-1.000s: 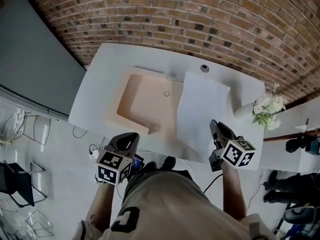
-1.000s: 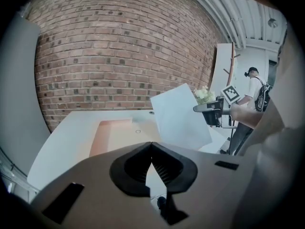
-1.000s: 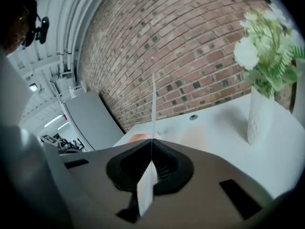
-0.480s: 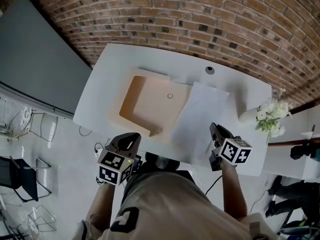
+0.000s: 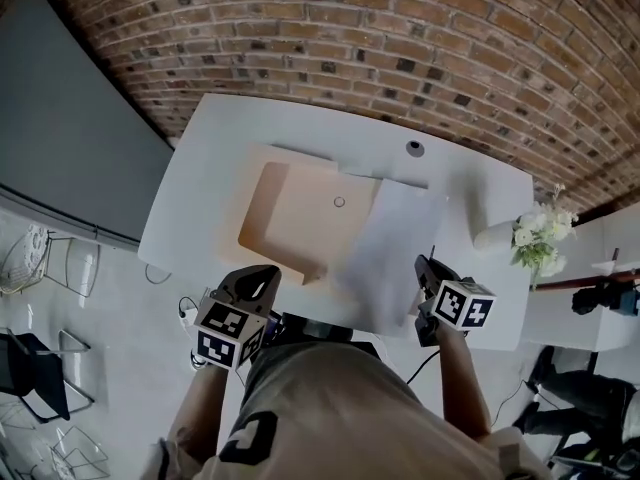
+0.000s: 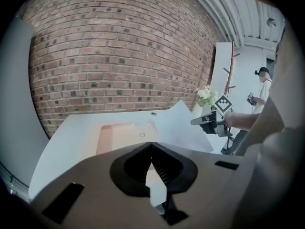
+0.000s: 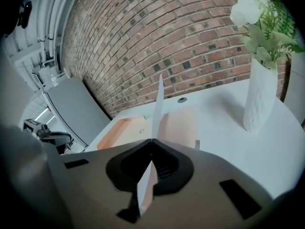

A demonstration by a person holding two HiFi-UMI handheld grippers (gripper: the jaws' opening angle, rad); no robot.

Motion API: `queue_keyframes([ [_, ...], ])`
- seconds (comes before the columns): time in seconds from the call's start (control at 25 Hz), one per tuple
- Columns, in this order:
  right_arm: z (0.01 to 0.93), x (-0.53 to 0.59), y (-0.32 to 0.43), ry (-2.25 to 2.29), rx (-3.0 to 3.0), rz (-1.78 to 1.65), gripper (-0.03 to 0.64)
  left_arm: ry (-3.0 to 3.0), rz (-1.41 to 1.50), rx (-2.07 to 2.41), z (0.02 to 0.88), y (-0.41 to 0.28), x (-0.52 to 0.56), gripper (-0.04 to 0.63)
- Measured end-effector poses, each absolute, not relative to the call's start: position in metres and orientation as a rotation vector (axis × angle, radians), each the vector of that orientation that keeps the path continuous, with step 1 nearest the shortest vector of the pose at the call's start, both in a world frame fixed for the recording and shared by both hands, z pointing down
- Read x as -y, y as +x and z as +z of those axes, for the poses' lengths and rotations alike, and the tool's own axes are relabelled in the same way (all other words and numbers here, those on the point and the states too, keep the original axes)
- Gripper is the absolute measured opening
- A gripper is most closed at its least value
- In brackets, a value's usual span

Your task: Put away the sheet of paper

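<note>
Sheet of paper (image 5: 385,253) is pinched at its near edge by the right gripper (image 7: 152,140). Both fingers are pressed together on it, and in the right gripper view the sheet runs edge-on, up & fwd from btwn the tips. In the head view the paper spreads ahead & to the left of those fingers. It's tilted, not flat, and its far-left part hangs over the right end of the tan tray (image 5: 300,218). The left gripper view shows the sheet's far corner raised above the table (image 5: 200,188).

Left gripper (image 6: 151,142) has its fingers closed tip to tip w/ nothing btwn them. It's held off the table's near edge, well apart from the paper. From its tips the tray lies ahead & a bit left, the paper ahead & right, and the right gripper further right, beyond the sheet.

The tray is shallow w/ low walls and has a small ring mark on its floor. It sits ahead-left of the right fingers, w/ the open part of its floor left of the paper.

A round grommet (image 7: 182,99) is set in the tabletop ahead of the right fingertips, just right of the paper's edge & past the tray. A white vase (image 7: 259,99) w/ white flowers (image 7: 245,8) stands ahead & right of the right fingers, apart from the sheet. A brick wall (image 5: 400,48) runs behind the table's far edge.
</note>
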State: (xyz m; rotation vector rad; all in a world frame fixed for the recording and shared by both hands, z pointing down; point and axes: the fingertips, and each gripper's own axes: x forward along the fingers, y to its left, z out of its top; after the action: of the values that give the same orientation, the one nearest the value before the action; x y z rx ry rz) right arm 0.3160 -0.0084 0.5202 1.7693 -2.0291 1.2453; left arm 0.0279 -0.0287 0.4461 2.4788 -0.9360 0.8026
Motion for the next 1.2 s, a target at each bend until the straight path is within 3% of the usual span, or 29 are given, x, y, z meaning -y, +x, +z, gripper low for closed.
queue_keyframes([
  [1.2,0.506,0.034,0.267,1.731,2.078,1.241,0.023,2.466,0.746,0.901,0.458,-0.013,0.053,0.014],
])
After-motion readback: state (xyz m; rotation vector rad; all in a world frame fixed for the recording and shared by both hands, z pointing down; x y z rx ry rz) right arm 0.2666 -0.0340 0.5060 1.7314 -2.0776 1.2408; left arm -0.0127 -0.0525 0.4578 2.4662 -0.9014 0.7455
